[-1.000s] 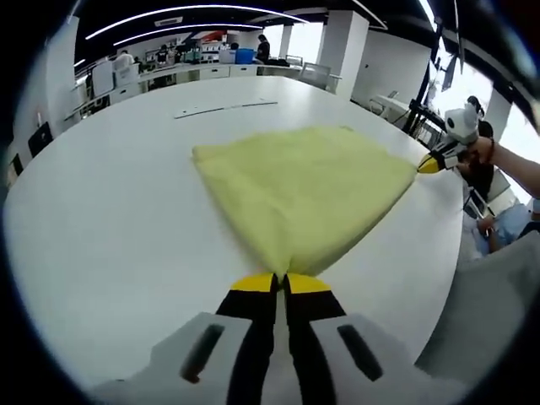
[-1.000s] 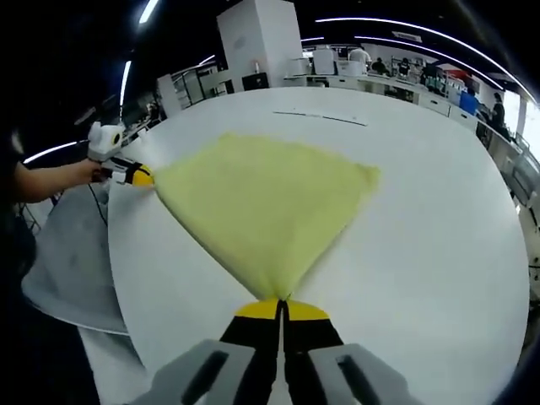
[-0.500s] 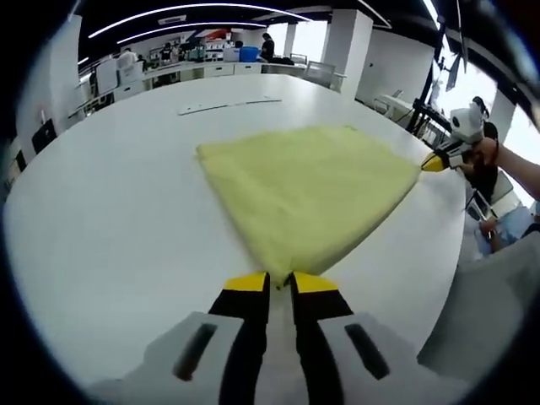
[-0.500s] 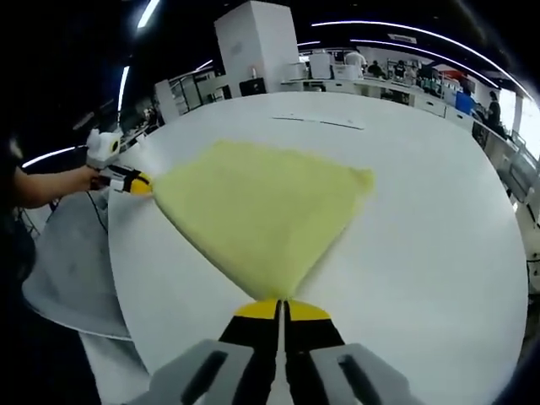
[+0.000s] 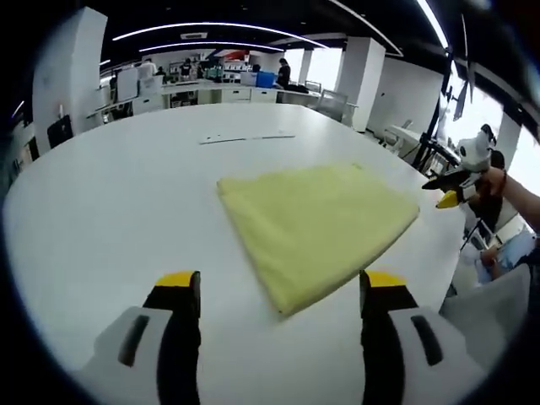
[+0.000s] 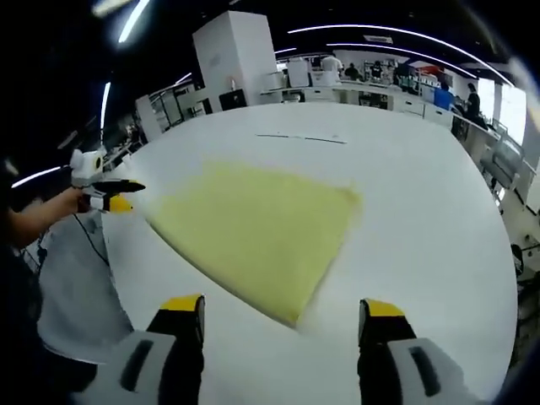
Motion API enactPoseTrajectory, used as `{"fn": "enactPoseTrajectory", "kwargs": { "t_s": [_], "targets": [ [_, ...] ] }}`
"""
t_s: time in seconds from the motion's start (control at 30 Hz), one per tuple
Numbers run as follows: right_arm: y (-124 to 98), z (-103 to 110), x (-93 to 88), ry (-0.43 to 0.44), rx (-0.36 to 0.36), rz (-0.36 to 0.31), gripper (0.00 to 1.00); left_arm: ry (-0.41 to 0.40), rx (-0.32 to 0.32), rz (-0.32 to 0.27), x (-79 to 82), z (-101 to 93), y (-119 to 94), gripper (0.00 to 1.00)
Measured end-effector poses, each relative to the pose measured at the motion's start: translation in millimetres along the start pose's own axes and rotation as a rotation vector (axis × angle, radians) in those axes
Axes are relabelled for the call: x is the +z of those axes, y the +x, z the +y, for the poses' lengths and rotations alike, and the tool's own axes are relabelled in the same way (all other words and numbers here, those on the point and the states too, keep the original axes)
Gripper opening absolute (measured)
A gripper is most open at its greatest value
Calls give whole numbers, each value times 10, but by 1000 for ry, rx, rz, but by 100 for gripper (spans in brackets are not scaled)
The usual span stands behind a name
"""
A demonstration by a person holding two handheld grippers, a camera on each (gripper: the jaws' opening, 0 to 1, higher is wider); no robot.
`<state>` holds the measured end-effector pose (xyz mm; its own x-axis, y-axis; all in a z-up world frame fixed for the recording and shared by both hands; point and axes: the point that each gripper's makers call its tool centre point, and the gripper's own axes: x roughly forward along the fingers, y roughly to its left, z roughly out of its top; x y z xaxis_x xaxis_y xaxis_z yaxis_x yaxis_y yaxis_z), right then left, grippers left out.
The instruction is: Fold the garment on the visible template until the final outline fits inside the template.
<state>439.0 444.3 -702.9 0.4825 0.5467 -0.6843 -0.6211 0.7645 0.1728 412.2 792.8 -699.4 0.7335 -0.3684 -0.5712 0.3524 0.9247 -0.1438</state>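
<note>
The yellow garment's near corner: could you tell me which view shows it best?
The left gripper view: the folded yellow garment points its near corner between the open left gripper. In the right gripper view it lies slightly farther from the open right gripper.

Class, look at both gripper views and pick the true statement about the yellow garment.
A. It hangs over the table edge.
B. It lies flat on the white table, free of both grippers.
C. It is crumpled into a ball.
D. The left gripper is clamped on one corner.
B: the yellow garment lies flat on the white table, while the left gripper and right gripper stand open and clear of it.
</note>
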Motion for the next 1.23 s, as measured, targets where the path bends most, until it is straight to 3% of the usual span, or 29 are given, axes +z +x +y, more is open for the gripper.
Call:
{"fn": "enactPoseTrajectory", "kwargs": {
  "t_s": [0.2, 0.43, 0.53, 0.67, 0.87, 1.23],
  "targets": [
    [-179, 139, 210, -28, 2, -54, 88, -22, -3, -31, 121, -103, -176, 93],
    [-371, 268, 351, -57, -13, -114, 99, -41, 7, -62, 224, -174, -394, 99],
    [-407, 334, 329, -65, -20, -113, 100, -57, 15, -71, 230, -214, -454, 99],
    [-436, 385, 271, -87, -36, -103, 100, -6, 35, -55, 182, -266, -517, 99],
    [-481, 439, 199, -81, -50, -112, 99, -20, 58, -75, 156, -277, -637, 99],
    [-509, 490, 102, -99, -74, -100, 99, -21, 107, -49, 55, -249, -713, 99]
  ]
}}
